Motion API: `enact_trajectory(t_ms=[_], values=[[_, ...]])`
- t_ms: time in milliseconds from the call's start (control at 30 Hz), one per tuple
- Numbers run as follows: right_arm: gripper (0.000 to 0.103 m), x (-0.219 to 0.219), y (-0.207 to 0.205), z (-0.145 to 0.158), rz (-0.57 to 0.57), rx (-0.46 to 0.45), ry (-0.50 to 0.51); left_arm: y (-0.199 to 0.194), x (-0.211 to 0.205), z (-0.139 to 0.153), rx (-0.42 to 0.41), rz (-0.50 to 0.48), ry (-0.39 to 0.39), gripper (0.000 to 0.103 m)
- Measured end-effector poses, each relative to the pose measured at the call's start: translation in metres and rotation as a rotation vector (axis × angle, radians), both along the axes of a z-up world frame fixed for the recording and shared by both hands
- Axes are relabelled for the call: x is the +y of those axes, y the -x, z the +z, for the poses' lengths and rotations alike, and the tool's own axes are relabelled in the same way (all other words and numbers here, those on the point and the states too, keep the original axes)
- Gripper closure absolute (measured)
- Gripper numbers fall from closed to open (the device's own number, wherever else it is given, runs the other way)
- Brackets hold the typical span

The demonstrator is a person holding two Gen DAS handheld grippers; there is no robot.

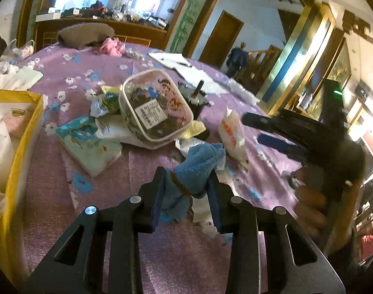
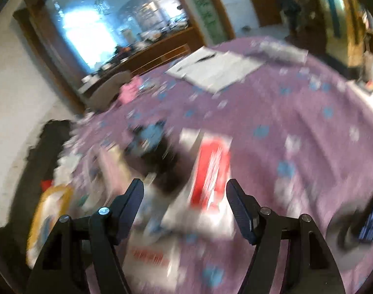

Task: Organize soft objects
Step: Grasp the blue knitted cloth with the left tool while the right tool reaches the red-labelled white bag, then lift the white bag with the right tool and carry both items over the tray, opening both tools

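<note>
Left gripper [image 1: 186, 191]: matte black plastic, two angular linkage arms per side with elongated triangular cut-outs, round silver pivot pins at the joints, one pin at far left tinted bluish. Fingers [image 1: 157, 203] are flat black blades faced with dark blue foam-like pads along the inner sides. Right gripper [image 2: 185, 204]: same black linkage build, same silver pivot pins, tapered black fingers [image 2: 131, 203] with dark blue padded inner faces; view heavily motion-blurred. From the left wrist view the right gripper [image 1: 257, 129] shows a black body with a small green indicator light on top, and the bare-skinned right hand [image 1: 311, 210] wrapped on its handle, blurred.
</note>
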State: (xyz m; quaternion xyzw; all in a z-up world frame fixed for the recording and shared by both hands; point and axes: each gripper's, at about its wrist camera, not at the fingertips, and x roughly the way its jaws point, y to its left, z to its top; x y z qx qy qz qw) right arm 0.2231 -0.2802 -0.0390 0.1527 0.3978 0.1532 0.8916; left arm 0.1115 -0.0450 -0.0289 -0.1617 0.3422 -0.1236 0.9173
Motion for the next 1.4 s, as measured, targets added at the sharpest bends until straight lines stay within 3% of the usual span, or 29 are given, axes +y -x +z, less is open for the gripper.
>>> enact_trajectory(t_ms=[67, 200, 333, 500, 667, 733, 900, 1067, 1233, 1300, 1400], values=[[0.033, -0.001, -0.007, -0.005, -0.042, -0.039, 0.017, 0.004, 0.004, 0.002, -0.017, 0.013, 0.01, 0.071], [0.039, -0.011, -0.013, -0.027, -0.028, 0.053, -0.101, 0.005, 0.008, 0.002, -0.02, 0.02, 0.034, 0.071], [0.039, 0.01, -0.013, -0.032, -0.03, 0.052, 0.073, 0.003, 0.007, 0.001, -0.018, 0.015, 0.03, 0.071], [0.039, 0.013, -0.015, -0.041, -0.011, 0.104, 0.08, 0.007, 0.017, 0.004, -0.05, 0.038, 0.068, 0.071], [0.052, 0.015, -0.011, -0.039, 0.037, 0.097, 0.093, 0.006, 0.021, 0.004, -0.045, 0.038, 0.089, 0.071], [0.056, 0.016, -0.011, -0.036, 0.041, 0.08, 0.088, 0.006, 0.022, 0.004, -0.047, 0.034, 0.089, 0.071], [0.058, 0.016, 0.013, -0.009, 0.045, -0.103, 0.073, 0.009, 0.024, 0.004, -0.059, 0.043, 0.094, 0.071], [0.058, 0.024, 0.03, 0.006, 0.162, -0.208, 0.004, 0.013, 0.025, 0.005, -0.073, 0.046, 0.105, 0.071], [0.058, 0.037, 0.039, 0.012, 0.307, -0.236, -0.082, 0.022, 0.033, 0.01, -0.109, 0.074, 0.15, 0.071], [0.058, 0.045, 0.044, 0.014, 0.36, -0.23, -0.118, 0.029, 0.038, 0.018, -0.086, 0.123, 0.132, 0.071], [0.058, 0.068, 0.053, 0.019, 0.464, -0.17, -0.183, 0.054, 0.054, 0.049, -0.137, 0.168, 0.119, 0.071]])
